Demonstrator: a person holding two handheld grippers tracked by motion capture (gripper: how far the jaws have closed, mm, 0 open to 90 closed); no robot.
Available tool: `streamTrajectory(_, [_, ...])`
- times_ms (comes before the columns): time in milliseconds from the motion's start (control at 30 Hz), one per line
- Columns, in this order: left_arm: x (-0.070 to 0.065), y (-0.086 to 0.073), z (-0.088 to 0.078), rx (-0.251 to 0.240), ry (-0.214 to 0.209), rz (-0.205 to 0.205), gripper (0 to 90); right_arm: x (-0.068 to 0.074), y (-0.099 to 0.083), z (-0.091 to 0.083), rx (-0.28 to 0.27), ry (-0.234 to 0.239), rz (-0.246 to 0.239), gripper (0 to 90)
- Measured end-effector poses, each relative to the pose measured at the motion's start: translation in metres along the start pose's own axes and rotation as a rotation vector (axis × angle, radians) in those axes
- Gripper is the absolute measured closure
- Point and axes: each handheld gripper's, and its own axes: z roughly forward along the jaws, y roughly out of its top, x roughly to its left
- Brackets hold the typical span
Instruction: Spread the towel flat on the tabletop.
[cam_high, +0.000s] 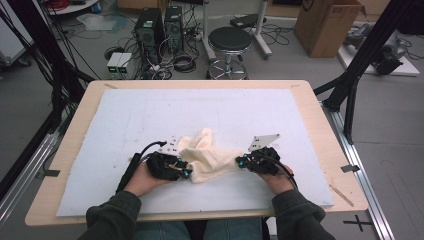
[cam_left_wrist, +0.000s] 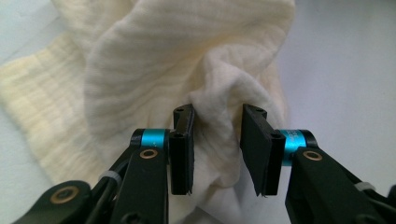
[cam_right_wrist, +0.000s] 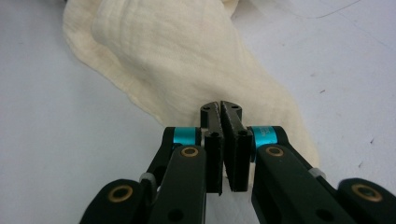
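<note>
Cream cloth (cam_high: 212, 159) lies on the counter (cam_high: 90, 165); right tool (cam_right_wrist: 220, 109) pinches its edge, left tool (cam_left_wrist: 218, 122) stands open around a fold.

Cream ribbed cloth (cam_high: 210, 156), crumpled and bunched, lying on the white mat (cam_high: 150, 120) near its front edge, one rumpled fold raised toward the back.
</note>
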Motion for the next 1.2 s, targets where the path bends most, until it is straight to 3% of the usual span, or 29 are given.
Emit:
streamTrajectory(133, [0.001,0.002,0.005,0.009,0.002,-0.004,65.3,0.001,0.0,0.001,-0.001,0.003,-0.006,87.6])
streamTrajectory(333, [0.0,0.002,0.007,0.01,0.029,0.003,74.9,0.001,0.001,0.002,-0.001,0.006,-0.009,87.6])
streamTrajectory(433, [-0.003,0.003,0.004,0.012,0.046,0.034,82.8,0.002,0.001,0.002,-0.01,0.004,-0.011,87.7])
streamTrajectory(567, [-0.004,0.003,-0.003,-0.011,0.061,0.037,85.2,0.004,0.002,-0.002,-0.034,0.009,-0.016,87.7])
streamTrajectory(900, [-0.009,-0.006,-0.037,-0.05,0.081,0.045,85.6,0.023,0.009,-0.011,-0.075,0.034,-0.052,87.7])
streamTrajectory(1033, [-0.015,-0.009,-0.055,-0.085,0.088,0.045,85.6,0.034,0.012,-0.014,-0.08,0.044,-0.074,87.8])
streamTrajectory(1200, [-0.028,-0.013,-0.074,-0.101,0.108,0.073,85.5,0.05,0.015,-0.022,-0.093,0.057,-0.11,87.8])
